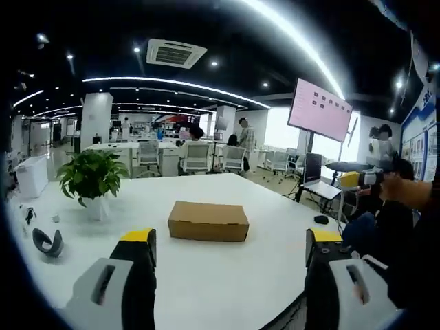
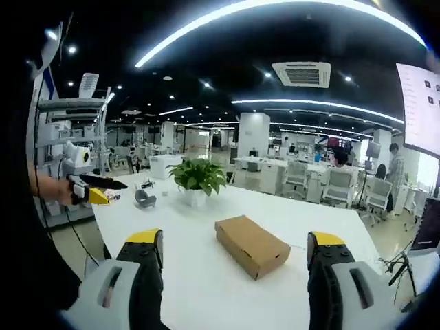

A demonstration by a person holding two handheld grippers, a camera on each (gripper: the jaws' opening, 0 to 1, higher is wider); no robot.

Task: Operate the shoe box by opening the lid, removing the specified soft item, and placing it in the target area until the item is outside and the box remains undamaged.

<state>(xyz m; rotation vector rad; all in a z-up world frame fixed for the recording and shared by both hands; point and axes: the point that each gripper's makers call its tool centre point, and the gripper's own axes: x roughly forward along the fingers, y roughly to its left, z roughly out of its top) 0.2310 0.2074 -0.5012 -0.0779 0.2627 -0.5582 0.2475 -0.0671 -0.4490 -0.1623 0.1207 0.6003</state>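
The box (image 1: 208, 221) lies closed on the white worktop (image 1: 227, 275), ahead of our left tool (image 1: 230, 249) and well apart from it. Our right tool (image 2: 234, 251) also faces the box (image 2: 252, 245) without touching. We see both tools released, jaws wide. A plant (image 1: 91, 176) stands beyond, to the left.

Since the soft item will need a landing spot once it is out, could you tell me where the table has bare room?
The white table is bare between the closed brown cardboard shoe box and both open grippers, and beyond the box toward the far edge. It is busier by the green potted plant in its white pot and the small dark grey curved object.
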